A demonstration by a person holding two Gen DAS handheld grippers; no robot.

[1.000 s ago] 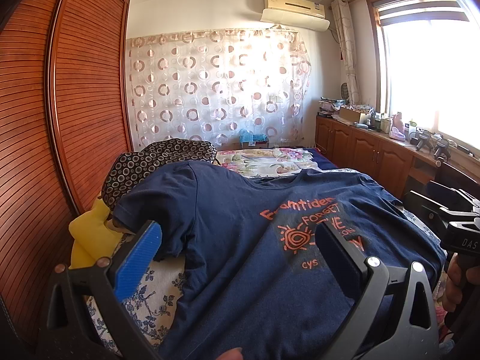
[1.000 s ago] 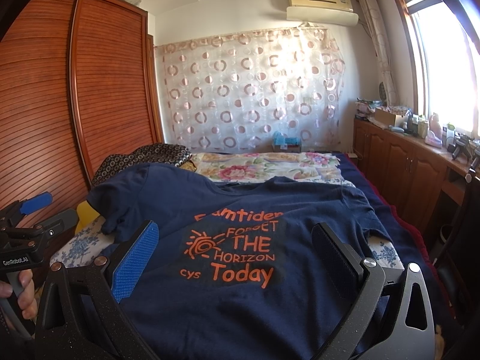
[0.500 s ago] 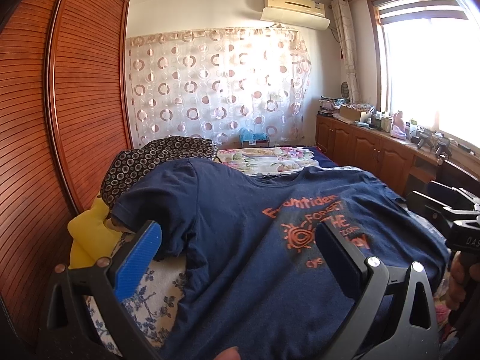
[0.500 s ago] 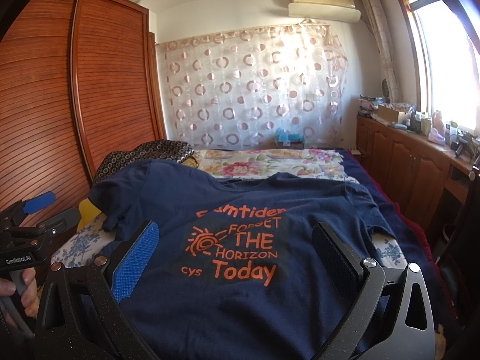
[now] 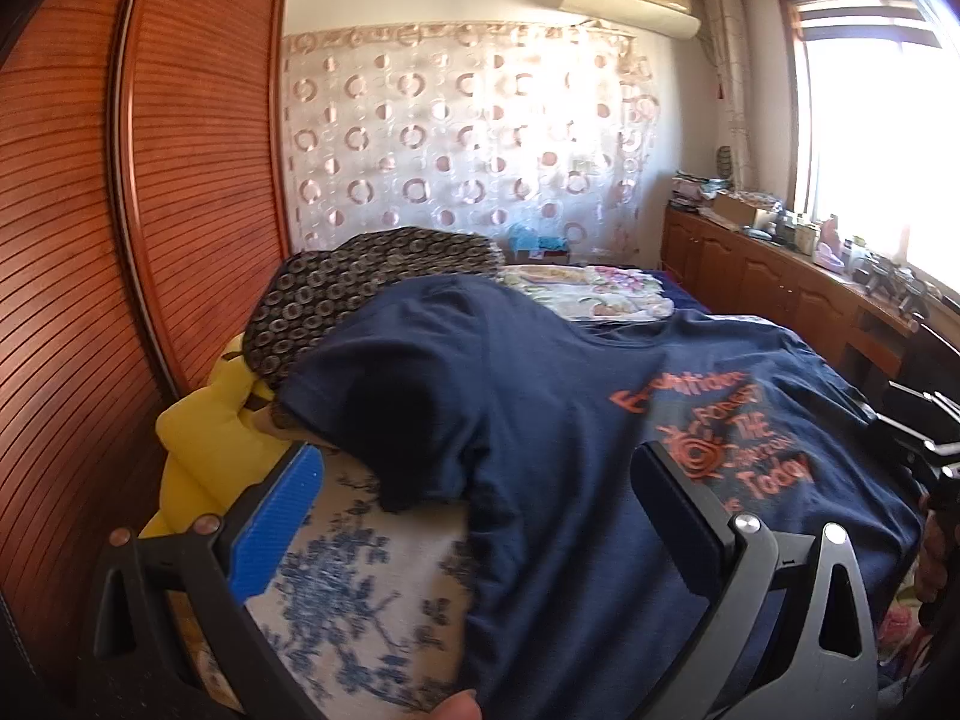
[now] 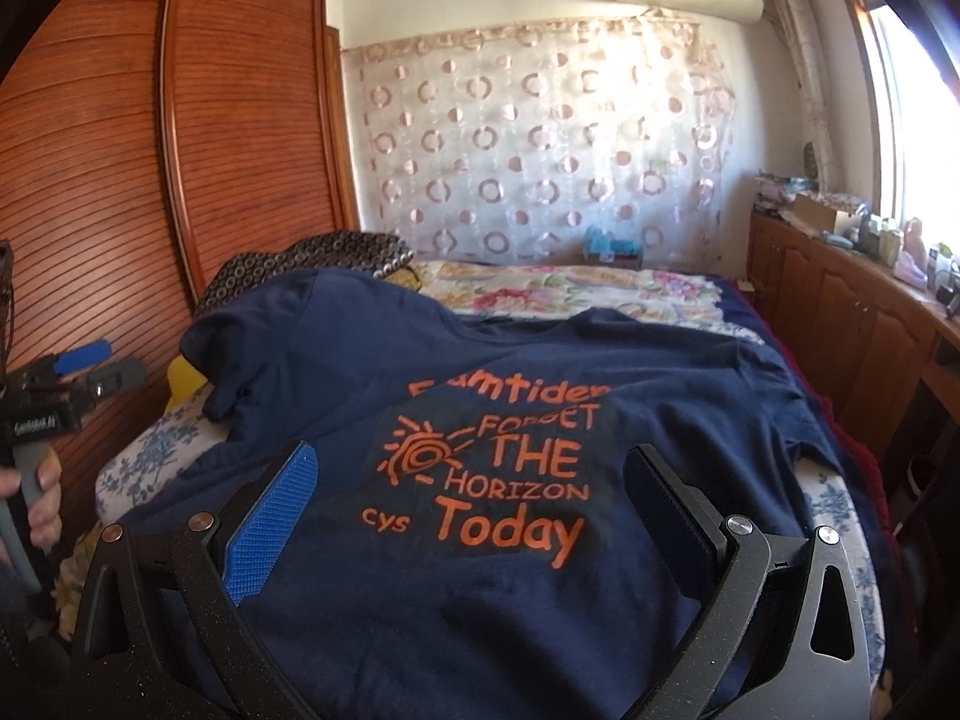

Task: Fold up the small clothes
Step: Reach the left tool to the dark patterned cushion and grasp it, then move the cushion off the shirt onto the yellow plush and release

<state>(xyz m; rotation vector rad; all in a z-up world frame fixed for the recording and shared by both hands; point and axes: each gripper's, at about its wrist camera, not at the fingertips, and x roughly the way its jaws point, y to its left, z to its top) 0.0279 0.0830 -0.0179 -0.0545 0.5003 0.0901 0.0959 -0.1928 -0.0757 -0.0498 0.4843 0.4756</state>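
A navy T-shirt (image 6: 516, 372) with orange print lies spread face up on the bed; it also shows in the left wrist view (image 5: 540, 420). Its left sleeve (image 5: 390, 438) is bunched near the bed's left edge. My left gripper (image 5: 474, 510) is open and empty, low over the shirt's left side edge below that sleeve. My right gripper (image 6: 468, 510) is open and empty, over the shirt's lower middle by the print. Each gripper shows at the edge of the other's view: the left (image 6: 66, 384) and the right (image 5: 924, 438).
The bed (image 5: 360, 588) has a blue-flowered white sheet. A yellow cushion (image 5: 210, 438) and a dark ring-patterned pillow (image 5: 360, 288) lie at its left by the wooden wardrobe (image 5: 120, 240). A floral quilt (image 6: 540, 294) lies at the far end. Wooden cabinets (image 6: 840, 324) run along the right.
My left gripper has moved left and closer to the shirt's left side, so the sleeve and sheet fill more of its view. My right gripper has hardly moved.
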